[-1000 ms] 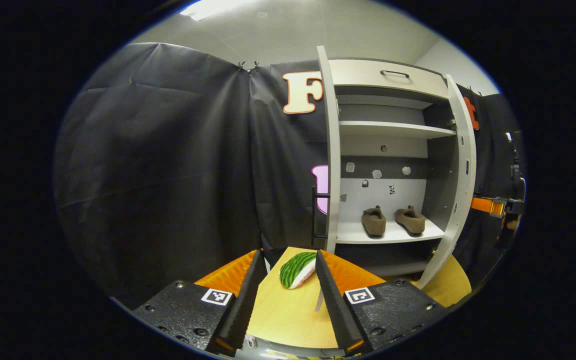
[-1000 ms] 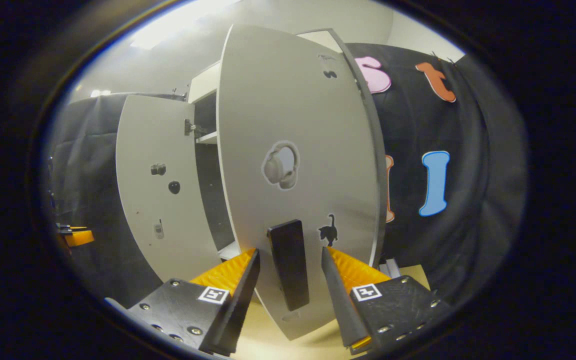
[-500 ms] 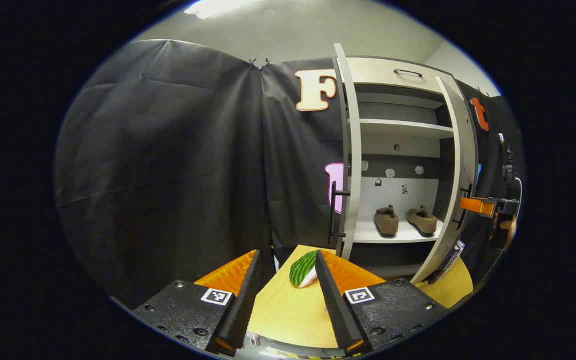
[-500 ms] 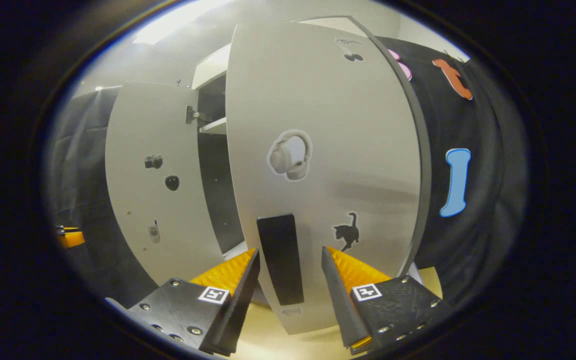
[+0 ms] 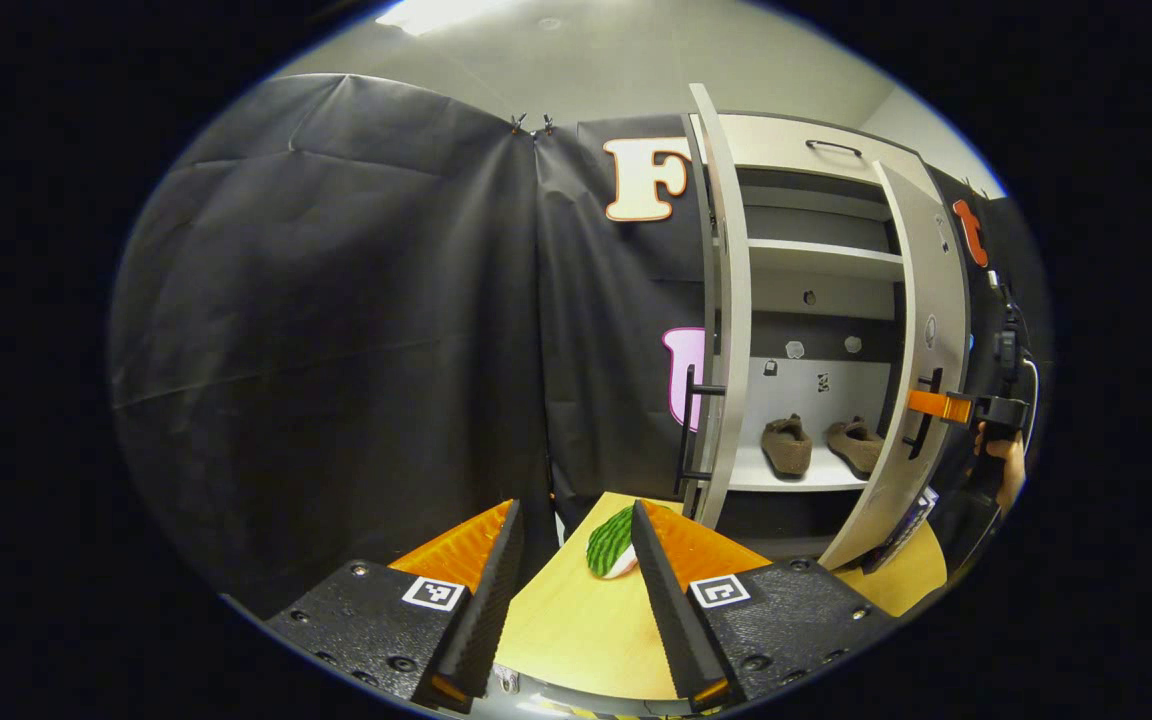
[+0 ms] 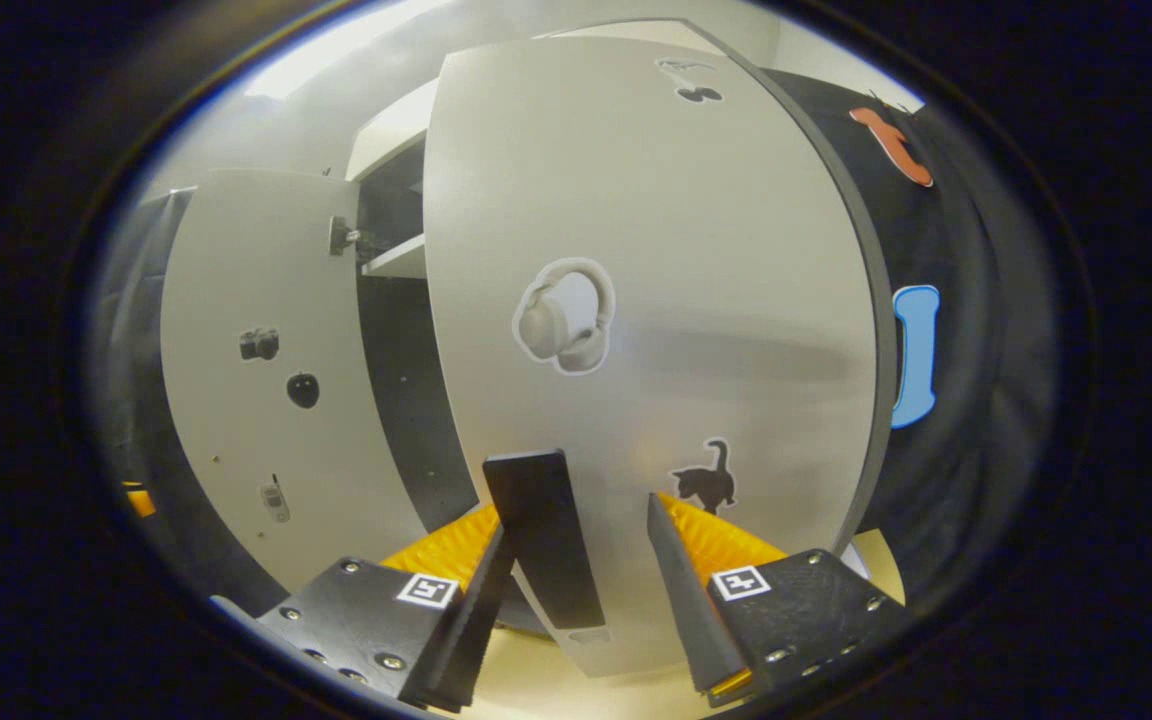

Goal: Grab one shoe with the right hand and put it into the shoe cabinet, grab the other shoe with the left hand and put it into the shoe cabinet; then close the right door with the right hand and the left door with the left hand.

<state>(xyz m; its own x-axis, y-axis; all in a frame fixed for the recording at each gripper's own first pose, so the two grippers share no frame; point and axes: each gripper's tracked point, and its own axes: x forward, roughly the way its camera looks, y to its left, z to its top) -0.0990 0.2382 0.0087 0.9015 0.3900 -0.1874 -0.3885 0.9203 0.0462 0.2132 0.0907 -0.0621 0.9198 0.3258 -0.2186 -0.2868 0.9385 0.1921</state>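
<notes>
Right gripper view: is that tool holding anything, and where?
Nothing is clamped. The right tool is open, its fingers either side of the black handle on the right door.

- You had a light wooden desk (image 5: 576,640) under the view from the left gripper, and a striped green watermelon-slice toy (image 5: 609,541) lay on it near its far edge.
- You could see the shoe cabinet (image 5: 816,330) standing at the desk's far right corner.
- On its lower shelf (image 5: 786,480) the two brown shoes lay side by side, apart: the left shoe (image 5: 787,445) and the right shoe (image 5: 856,444).
- Its upper shelf (image 5: 821,258) carried nothing you could make out.
</notes>
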